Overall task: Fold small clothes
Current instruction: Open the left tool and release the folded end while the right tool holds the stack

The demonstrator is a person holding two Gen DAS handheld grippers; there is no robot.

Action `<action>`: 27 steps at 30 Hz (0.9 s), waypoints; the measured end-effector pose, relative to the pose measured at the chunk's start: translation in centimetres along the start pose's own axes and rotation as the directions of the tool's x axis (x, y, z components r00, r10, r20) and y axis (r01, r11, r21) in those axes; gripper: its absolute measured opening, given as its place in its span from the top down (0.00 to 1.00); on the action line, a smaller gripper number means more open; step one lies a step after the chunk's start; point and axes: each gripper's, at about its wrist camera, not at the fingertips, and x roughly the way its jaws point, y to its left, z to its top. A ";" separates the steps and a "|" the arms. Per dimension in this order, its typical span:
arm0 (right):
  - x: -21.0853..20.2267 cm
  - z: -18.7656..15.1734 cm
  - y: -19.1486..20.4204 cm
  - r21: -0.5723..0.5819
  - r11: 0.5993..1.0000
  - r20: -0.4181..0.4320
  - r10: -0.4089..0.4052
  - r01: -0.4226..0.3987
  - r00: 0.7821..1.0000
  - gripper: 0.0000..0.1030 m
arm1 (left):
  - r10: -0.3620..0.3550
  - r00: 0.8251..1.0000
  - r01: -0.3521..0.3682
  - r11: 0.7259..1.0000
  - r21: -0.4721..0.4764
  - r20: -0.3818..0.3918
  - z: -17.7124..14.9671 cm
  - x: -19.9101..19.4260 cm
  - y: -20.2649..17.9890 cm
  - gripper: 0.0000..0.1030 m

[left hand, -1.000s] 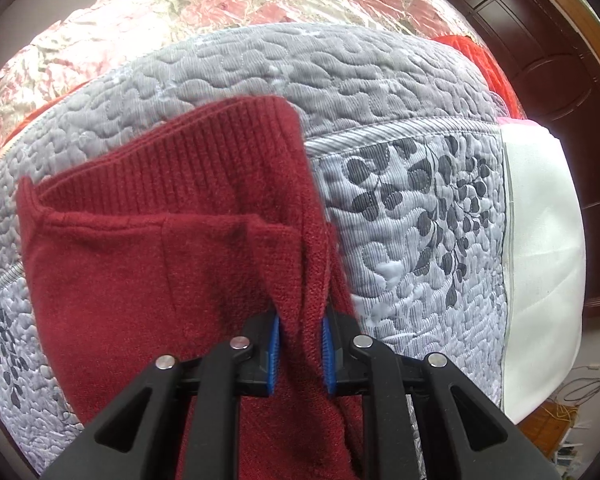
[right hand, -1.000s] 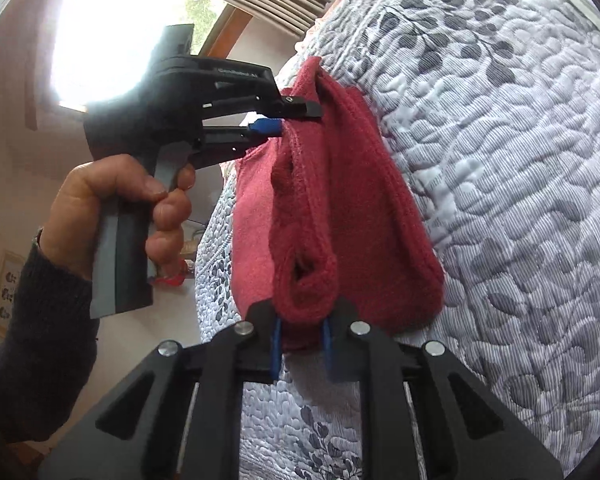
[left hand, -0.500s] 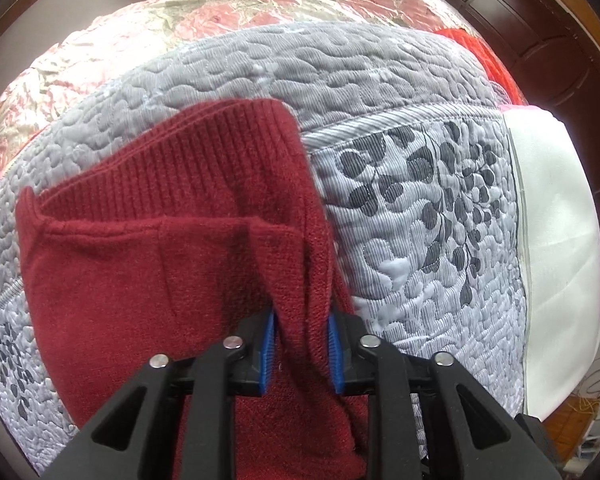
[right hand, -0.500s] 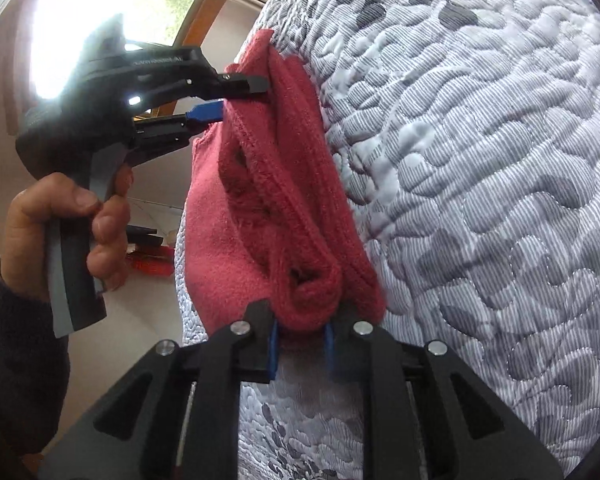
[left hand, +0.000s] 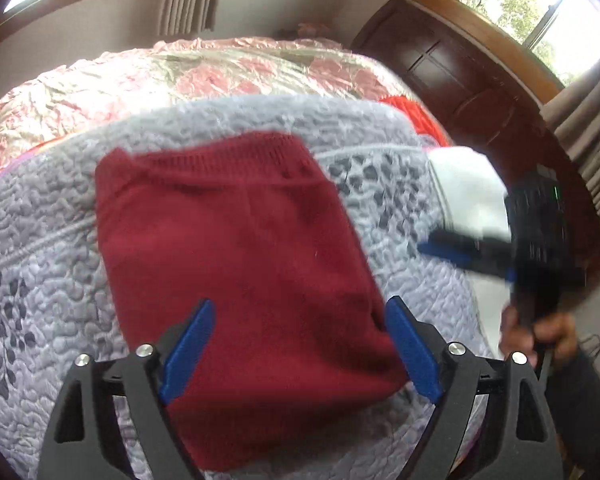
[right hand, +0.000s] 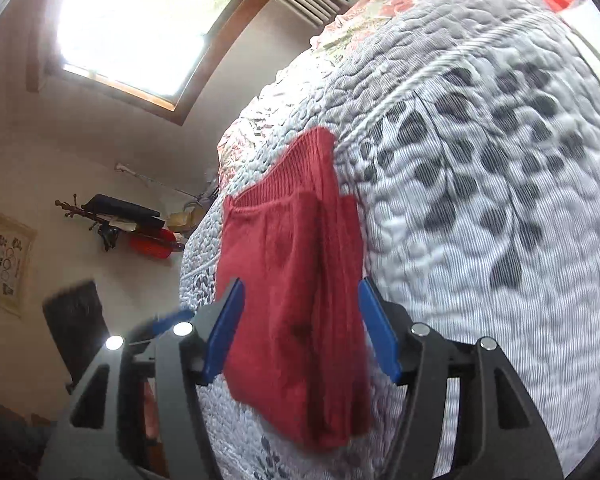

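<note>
While both tongs stand wide open, nothing held in either. Left tongs (left hand: 298, 344): blue pads spread far apart, poised above the near edge of the red knit garment (left hand: 244, 264), no contact discernible. Right tongs (right hand: 300, 328): likewise spread wide, pads to either side of the same red knit garment (right hand: 296, 292), no grip on it.

Garment lying folded and flat on the grey quilted bedspread (left hand: 40, 260), roughly rectangular, ribbed band at the far end. Seen from the right wrist view, an under-layer showing past the right-hand edge of the fold. Bedspread (right hand: 480, 200) patterned with dark leaf prints, a stitched seam running across it just beyond the ribbed band.

Noted beyond the bedspread in the left wrist view: a pink floral cover (left hand: 220, 76), a strip of bright red cloth (left hand: 404, 110) at the far right corner, a white sheet (left hand: 468, 196) at the right edge of the bed. Also in that view, blurred: the right tongs (left hand: 440, 249) off to the right of the garment, well clear of it, gripped by a hand (left hand: 540, 332) with a dark sleeve. Dark wooden cabinet (left hand: 452, 64) behind, window above it.

Right wrist view: bright window (right hand: 140, 28) at upper left, framed picture (right hand: 8, 264) on the wall.
</note>
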 end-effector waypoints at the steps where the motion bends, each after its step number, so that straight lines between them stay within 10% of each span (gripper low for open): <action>1: 1.4 1.5 -0.2 0.001 1.000 -0.017 0.024 -0.024 1.000 0.42 | -0.017 1.000 0.017 1.000 -0.006 -0.023 -1.4 0.6 0.3 0.16; 8: 8.8 6.9 -0.1 -0.034 0.999 -0.114 0.037 -0.041 0.993 0.45 | -0.018 0.999 0.019 0.999 0.028 -0.037 -6.3 1.9 0.2 0.16; 10: 10.0 6.8 0.7 -0.070 0.996 -0.149 0.037 -0.048 0.988 0.88 | -0.016 0.999 0.017 1.000 0.015 -0.035 -6.8 2.1 0.4 0.16; 17: 11.3 6.1 -0.2 -0.131 0.990 -0.115 -0.071 0.056 0.991 0.83 | 0.004 0.998 -0.003 1.000 0.003 -0.063 -7.1 3.7 0.8 0.16; 20: 9.3 5.6 -1.0 -0.081 0.996 -0.082 -0.038 0.031 0.996 0.68 | -0.002 0.998 0.002 1.000 0.001 -0.063 -6.6 3.4 0.0 0.16; 27: 7.9 3.3 0.9 -0.072 0.997 -0.136 -0.007 -0.003 0.991 0.67 | -0.045 0.999 0.045 0.999 0.009 0.007 -6.1 1.6 -0.2 0.16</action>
